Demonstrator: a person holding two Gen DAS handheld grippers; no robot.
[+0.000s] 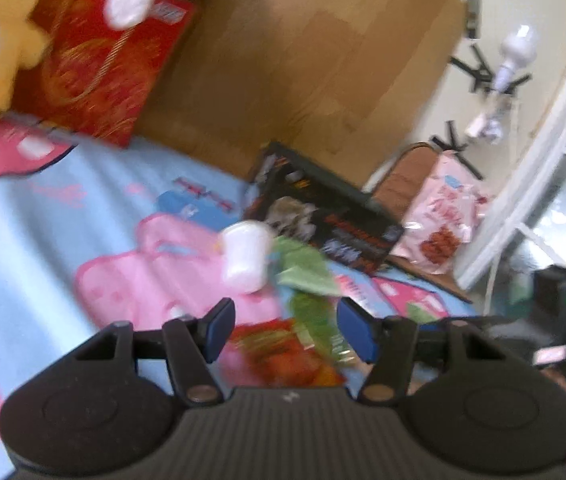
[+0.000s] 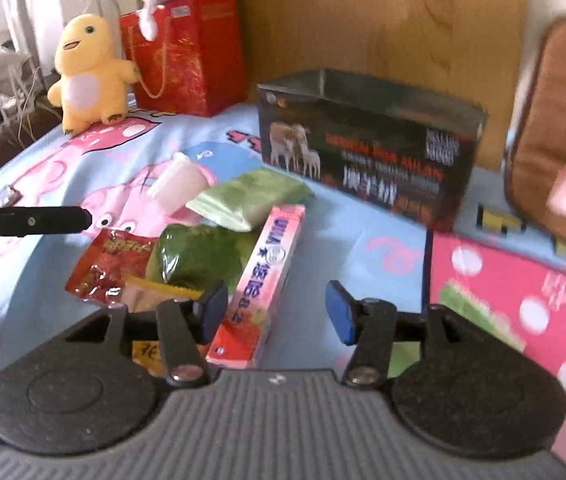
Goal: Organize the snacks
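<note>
Snack pile: lay on a blue cartoon-print sheet, in front of the black box.
Pink carton: long, narrow, pink and white with blue lettering, a red end nearest the camera; it lay flat beside the green packets.
Green packets: a pale one behind, a darker glossy one in front, touching.
Red packet: crinkled foil, left of the dark green one.
White cup: translucent, tipped on its side behind the packets.
Black box: open-topped, animals printed on its front.
Right gripper: jaws apart, holding nothing, the carton's near end between them.
Left gripper: jaws apart over the red and green packets, gripping nothing.
</note>
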